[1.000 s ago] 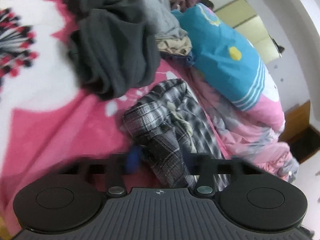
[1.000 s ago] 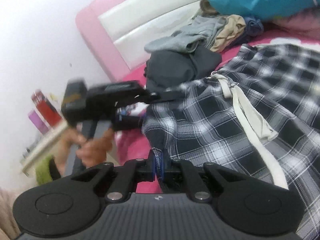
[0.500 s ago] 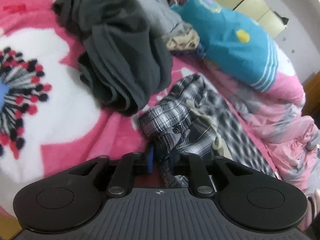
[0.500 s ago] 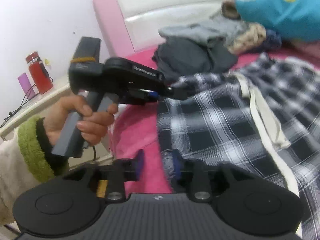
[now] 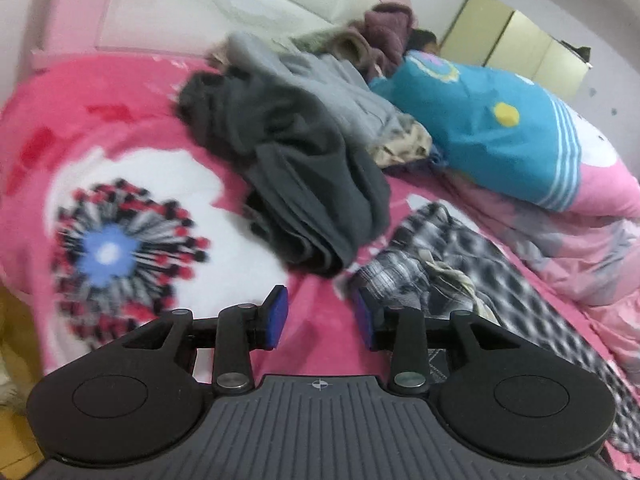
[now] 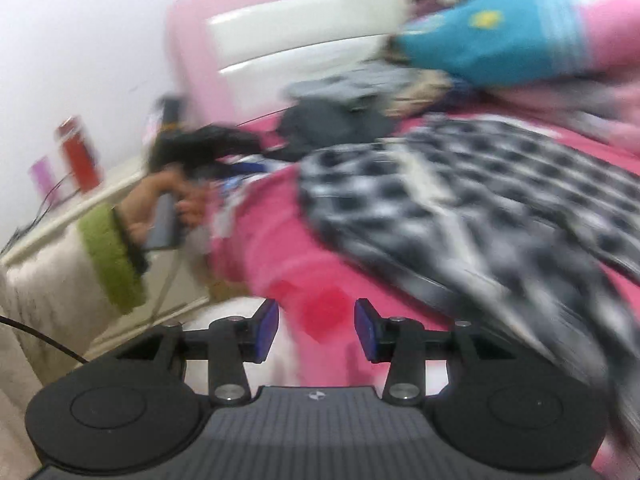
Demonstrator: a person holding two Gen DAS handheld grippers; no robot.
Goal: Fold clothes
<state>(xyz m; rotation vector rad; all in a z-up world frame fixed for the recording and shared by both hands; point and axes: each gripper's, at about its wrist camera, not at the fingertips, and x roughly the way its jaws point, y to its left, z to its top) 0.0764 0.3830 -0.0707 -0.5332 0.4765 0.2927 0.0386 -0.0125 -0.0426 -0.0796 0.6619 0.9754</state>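
Black-and-white plaid cloth garment [image 5: 452,256] w/ a pale drawstring lies crumpled on the pink fleece bed blanket [image 5: 132,132], lower right of centre in my left wrist view; in my right wrist view the same plaid garment [image 6: 480,200] spreads across the right half of frame, heavily blurred.

My left gripper [image 5: 320,314] sits at bottom centre, blue pads wide apart, nothing between them; its right pad is just beside the plaid's near edge, can't tell if touching. My right gripper [image 6: 316,330] is also spread wide & empty, over bare pink blanket, plaid off to its right.

Just up-left of the plaid in the left view: a rumpled dark grey garment [image 5: 296,176], near the plaid but whether they touch I can't tell. Behind it a lighter grey garment [image 5: 328,84], then a beige crumpled piece [image 5: 404,144] and a maroon fuzzy one [image 5: 388,32] toward top centre. Teal cushion w/ a yellow dot [image 5: 492,132] at upper right, resting on a pale pink quilt [image 5: 580,248].

Blanket has a white patch w/ a blue-centred flower print [image 5: 112,252] at left. Pink-and-white padded headboard [image 5: 160,8] across the top left.

Right view, left side: the person's hand [image 6: 160,204] w/ a green fuzzy cuff [image 6: 112,256] grips the other gripper's handle, blurred. Red bottle [image 6: 78,156] on a side shelf at far left.
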